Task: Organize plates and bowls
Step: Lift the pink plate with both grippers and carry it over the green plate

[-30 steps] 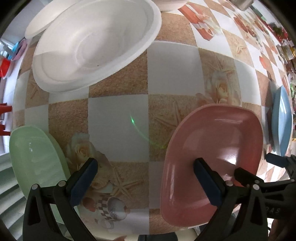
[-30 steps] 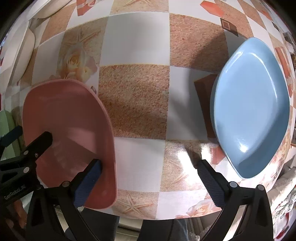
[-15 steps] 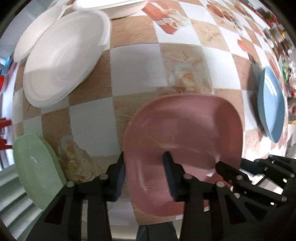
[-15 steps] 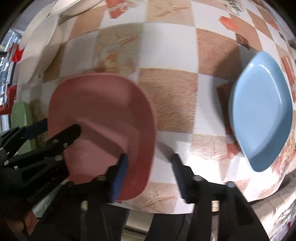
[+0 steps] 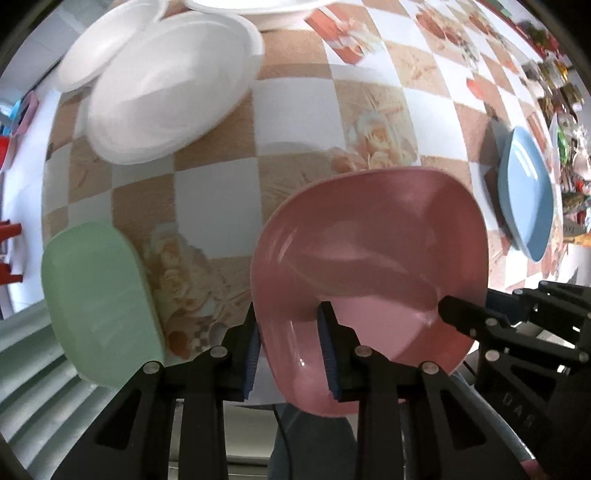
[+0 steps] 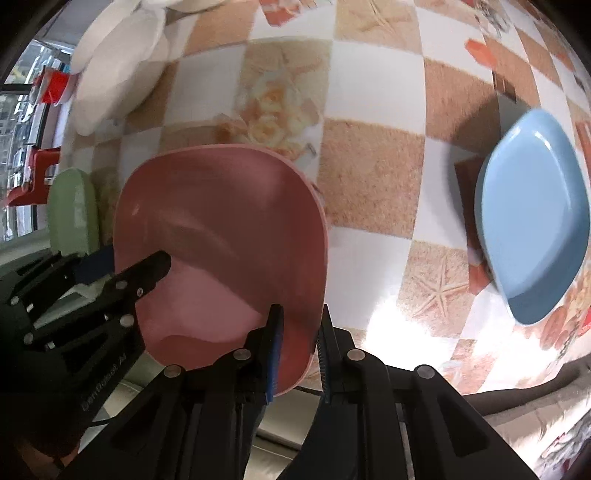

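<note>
A pink plate (image 5: 369, 251) is held up off the checkered table by both grippers. My left gripper (image 5: 290, 354) is shut on its near-left rim. My right gripper (image 6: 298, 350) is shut on its near-right rim; the plate also shows in the right wrist view (image 6: 221, 236). A green plate (image 5: 96, 299) lies at the near-left edge of the table. A blue plate (image 6: 535, 236) lies at the right, and shows in the left wrist view (image 5: 528, 195) too. White plates (image 5: 166, 96) lie at the far left.
The checkered tablecloth (image 5: 314, 122) covers the table between the plates. More white dishes (image 5: 251, 3) sit at the far edge. Red stools (image 6: 40, 170) stand beyond the table's left side. Assorted small items (image 5: 554, 74) lie along the far right.
Both grippers went from open around the pink plate's rim to shut on it. The plate has been lifted off the table and both cameras have risen.
</note>
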